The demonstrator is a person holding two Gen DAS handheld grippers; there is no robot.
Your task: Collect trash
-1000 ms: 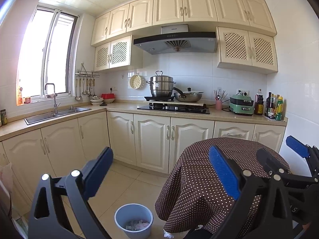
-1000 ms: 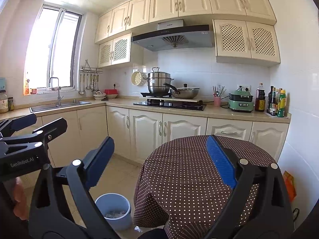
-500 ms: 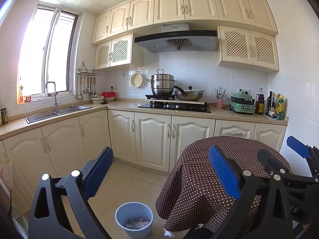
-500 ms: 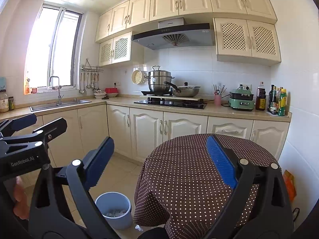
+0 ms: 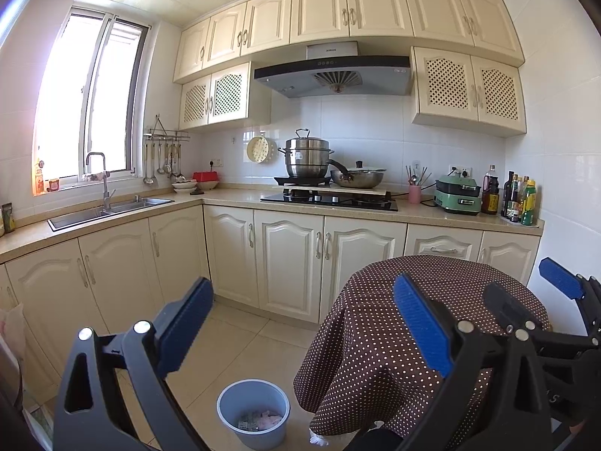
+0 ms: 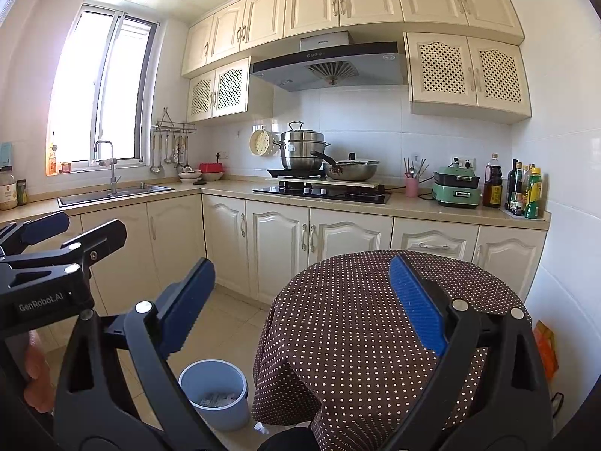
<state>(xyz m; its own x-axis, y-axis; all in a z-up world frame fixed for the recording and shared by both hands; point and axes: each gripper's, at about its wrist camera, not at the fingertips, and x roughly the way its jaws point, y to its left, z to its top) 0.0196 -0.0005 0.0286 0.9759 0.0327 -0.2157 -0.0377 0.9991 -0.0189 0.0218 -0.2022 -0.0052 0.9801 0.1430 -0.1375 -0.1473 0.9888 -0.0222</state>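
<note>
A pale blue bin stands on the tiled floor left of a round table draped in a brown polka-dot cloth. Crumpled paper trash lies inside the bin. A small white scrap sits on the floor at the cloth's hem. My left gripper hangs open and empty, high above bin and table. To its right, my right gripper is open too. The right wrist view shows the same bin, trash and table, with the right gripper open and the left gripper at the left edge.
Cream base cabinets run along the back and left walls, with a sink, a hob with pots, a green cooker and bottles on the counter. An orange bag leans by the right wall. A hand holds the left gripper.
Both views have drifted only slightly. The grippers have stayed open and empty, and nothing in the room has moved.
</note>
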